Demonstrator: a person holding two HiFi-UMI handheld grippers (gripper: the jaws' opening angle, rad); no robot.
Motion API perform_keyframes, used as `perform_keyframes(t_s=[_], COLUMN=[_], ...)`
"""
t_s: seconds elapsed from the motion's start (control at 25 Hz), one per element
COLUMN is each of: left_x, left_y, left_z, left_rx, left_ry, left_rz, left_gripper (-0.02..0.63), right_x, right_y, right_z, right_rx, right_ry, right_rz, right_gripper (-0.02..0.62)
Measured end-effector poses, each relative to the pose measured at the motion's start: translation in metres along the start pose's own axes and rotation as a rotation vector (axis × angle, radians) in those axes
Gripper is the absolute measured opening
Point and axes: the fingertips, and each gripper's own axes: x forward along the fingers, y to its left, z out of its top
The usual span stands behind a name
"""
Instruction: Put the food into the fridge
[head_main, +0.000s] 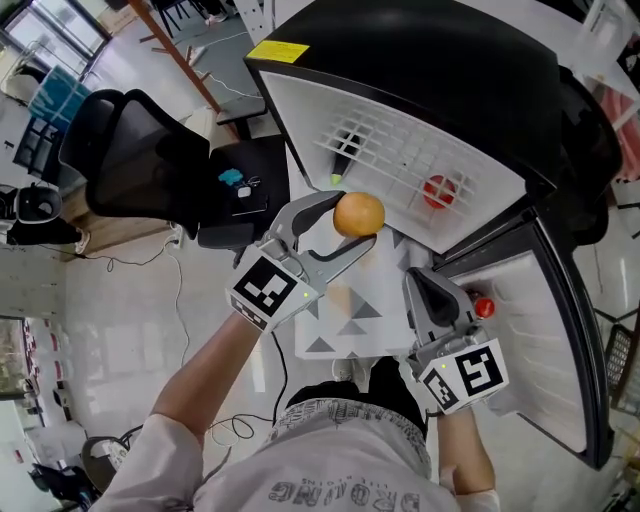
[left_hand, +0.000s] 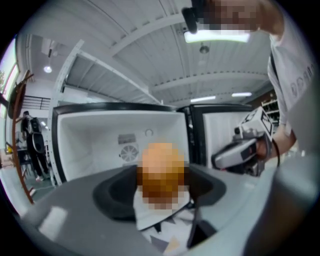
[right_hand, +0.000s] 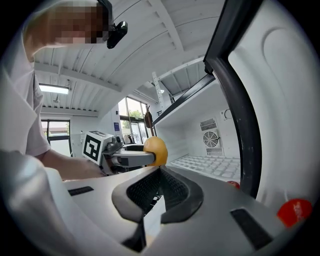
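While the white-tiled floor (head_main: 120, 300) fills most of the head view, the gripper views show a white beamed ceiling with strip lights and tall windows along one side of the room. A black office chair (head_main: 130, 160) stands at the left, and a pale mat with grey triangles (head_main: 350, 320) lies on the floor below the grippers.

A small fridge (head_main: 420, 60), black outside and white inside, stands open with a yellow label (head_main: 278, 50) on its top. Its door (head_main: 560, 340) is swung out to the right. Inside, a white wire shelf (head_main: 400, 150) spans the cavity, and a round fan grille (right_hand: 211, 139) sits on the back wall.

The left gripper (head_main: 352, 220) has its jaws spread wide and pressed against an orange (head_main: 360, 213), one jaw on each side. The fruit hangs in the air before the fridge opening, near the shelf's front edge and touching nothing but the jaws. It is close to round (so no long axis or pointing direction can be read).

The right gripper (head_main: 420, 282) is lower and to the right, beside the door's inner face, with its ribbed pads brought together on nothing.

A red thing (head_main: 438, 190) lies toward the shelf's right edge, and a dark, green-tipped thing (head_main: 340, 160) toward its left. A small red round thing (head_main: 484, 307) sits on the door's inner side.
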Motion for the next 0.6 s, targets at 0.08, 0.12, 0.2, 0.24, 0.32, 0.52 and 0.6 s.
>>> perform_keyframes(t_s=[0.08,0.12,0.2,0.24,0.32,0.52,0.6], left_x=[0.01,0.016,0.027,0.032,0.043,0.072,0.084], left_y=[0.005,0.007,0.011,0.013,0.016,0.023,0.026], left_z=[0.0,0.0,-0.001,-0.002,-0.002,-0.003,-0.004], left_rx=[0.023,0.035,0.062,0.074,0.098,0.183,0.224], left_ry=[0.01,0.015,0.025,0.031,0.039,0.073,0.092], left_rz=[-0.006,-0.009,-0.018,-0.023,-0.036,-0.065,-0.077], left_gripper=[0.293,0.293,0.293,0.293,0.293,0.293,0.293], right_x=[0.004,0.006,0.01,0.011,0.014,0.018,0.019], right_y=[-0.005,-0.007,-0.01,-0.012,-0.013,-0.018,-0.021], right_z=[0.001,0.001,0.0,0.0,-0.002,-0.006,-0.009], right_rx=[0.001,0.001,0.003,0.005,0.011,0.026,0.033], right_ry=[-0.002,-0.003,-0.005,-0.005,-0.006,-0.002,0.0], right_rz=[-0.002,-0.003,-0.006,-0.007,-0.01,-0.026,-0.032], right_gripper=[0.002,0.002,0.002,0.002,0.002,0.002,0.002])
